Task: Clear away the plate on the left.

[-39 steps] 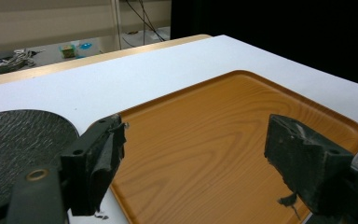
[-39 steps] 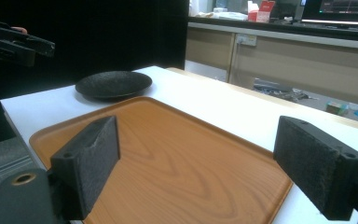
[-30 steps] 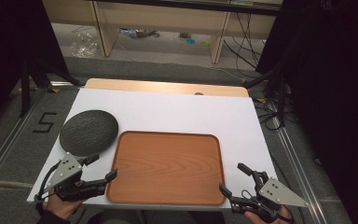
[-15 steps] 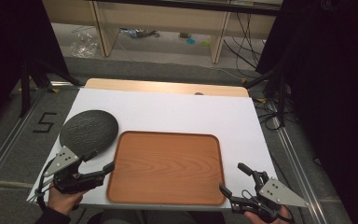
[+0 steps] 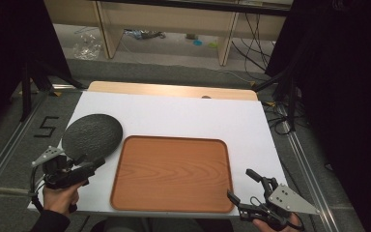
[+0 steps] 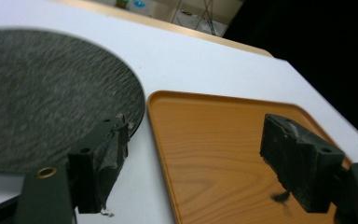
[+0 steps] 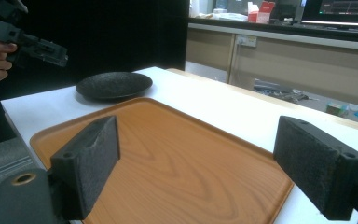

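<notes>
Nearest the person, at the bottom edge of the high view, two hands each hold a black two-jaw gripper. The right gripper (image 5: 245,185) sits at the table's near right corner, its grey three-cornered plate tilted outward; its jaws are spread wide with nothing between them, and in the right gripper view they frame the tray without touching it. The left gripper (image 5: 92,164) is held by the left hand (image 5: 60,195) at the near left corner; its jaws are spread, with nothing pinched between them, and they have just been closing a little. In the left gripper view, one jaw lies over the near rim of the plate (image 6: 51,98) and the other over the tray (image 6: 223,154); whether either jaw touches what is under it cannot be told.

Just beyond the grippers, a wooden tray (image 5: 171,174) with rounded corners and a raised rim lies flat on the near middle of the table; its surface is bare. Just beside the tray's far left corner sits a dark, round, rough-textured plate (image 5: 92,136); the left gripper points toward its near edge.

Both rest on a white sheet (image 5: 188,113) covering most of the table; a strip of pale wooden tabletop (image 5: 174,90) shows along the far edge. Beyond the table, the floor holds wooden shelf legs (image 5: 229,38), loose cables (image 5: 256,34), and a black number five (image 5: 46,126) marked at the left.
</notes>
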`<state>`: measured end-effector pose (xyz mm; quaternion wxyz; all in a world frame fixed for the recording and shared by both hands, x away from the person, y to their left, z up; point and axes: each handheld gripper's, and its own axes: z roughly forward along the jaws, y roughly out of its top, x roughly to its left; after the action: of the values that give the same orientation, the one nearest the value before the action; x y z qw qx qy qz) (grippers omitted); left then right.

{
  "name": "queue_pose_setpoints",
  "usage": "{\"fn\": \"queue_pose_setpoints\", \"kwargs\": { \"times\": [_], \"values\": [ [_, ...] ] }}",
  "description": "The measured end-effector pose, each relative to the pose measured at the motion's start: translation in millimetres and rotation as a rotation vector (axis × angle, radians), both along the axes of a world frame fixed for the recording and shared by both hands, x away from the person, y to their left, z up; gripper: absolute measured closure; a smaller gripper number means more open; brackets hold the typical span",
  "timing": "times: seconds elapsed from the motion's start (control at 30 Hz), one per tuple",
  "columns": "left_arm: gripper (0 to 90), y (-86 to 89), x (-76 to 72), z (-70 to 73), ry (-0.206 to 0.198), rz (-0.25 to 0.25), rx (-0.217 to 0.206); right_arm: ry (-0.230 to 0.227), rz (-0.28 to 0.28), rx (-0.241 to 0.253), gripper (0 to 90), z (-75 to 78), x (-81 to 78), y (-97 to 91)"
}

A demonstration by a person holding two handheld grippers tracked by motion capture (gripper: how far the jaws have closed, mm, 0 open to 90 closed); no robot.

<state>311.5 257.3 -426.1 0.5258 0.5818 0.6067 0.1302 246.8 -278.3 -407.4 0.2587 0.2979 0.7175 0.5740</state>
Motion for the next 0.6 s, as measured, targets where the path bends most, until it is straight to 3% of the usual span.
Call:
{"fn": "queue_pose_setpoints", "kwargs": {
  "times": [0.03, 0.07, 0.1, 0.13, 0.17, 0.2, 0.23, 0.3, 0.5, 0.6],
  "values": [
    [23.3, 0.0, 0.0, 0.0, 0.0, 0.0, 0.0, 0.0, 0.0, 0.0, 15.5, 0.0, 0.0, 0.0],
    [23.8, 8.9, 3.7, -6.8, 0.063, 0.037, -0.083, -0.011, -0.001, 0.014, 15.5, -0.4, 0.7, 0.9],
    [24.3, 8.9, 3.7, -6.8, 0.063, 0.037, -0.083, -0.011, -0.001, 0.014, 15.5, -0.4, 0.7, 0.9],
    [25.2, 17.8, 6.9, -15.0, 0.099, 0.075, -0.164, -0.004, -0.003, 0.004, 15.5, -0.3, 0.4, 0.5],
    [25.8, 17.8, 6.9, -15.0, 0.099, 0.075, -0.164, -0.003, -0.004, 0.003, 15.5, -0.3, 0.4, 0.5],
    [25.9, 24.8, 8.8, -19.9, 0.144, 0.104, -0.226, -0.009, -0.01, 0.01, 15.5, -0.5, 0.5, 0.9],
    [26.2, 24.8, 8.8, -19.9, 0.144, 0.104, -0.226, -0.009, -0.01, 0.01, 15.5, -0.5, 0.5, 0.9],
    [26.3, 30.1, 10.3, -25.5, 0.161, 0.13, -0.277, -0.003, -0.002, 0.002, 15.5, -0.3, 0.3, 0.4],
    [27.7, 34.7, 14.4, -31.0, 0.198, 0.16, -0.309, -0.01, -0.006, 0.009, 15.5, -0.4, 0.2, 0.7],
    [28.2, 36.9, 16.8, -35.7, 0.221, 0.171, -0.345, -0.013, -0.009, 0.011, 15.5, -0.4, 0.5, 0.7]
  ]
}}
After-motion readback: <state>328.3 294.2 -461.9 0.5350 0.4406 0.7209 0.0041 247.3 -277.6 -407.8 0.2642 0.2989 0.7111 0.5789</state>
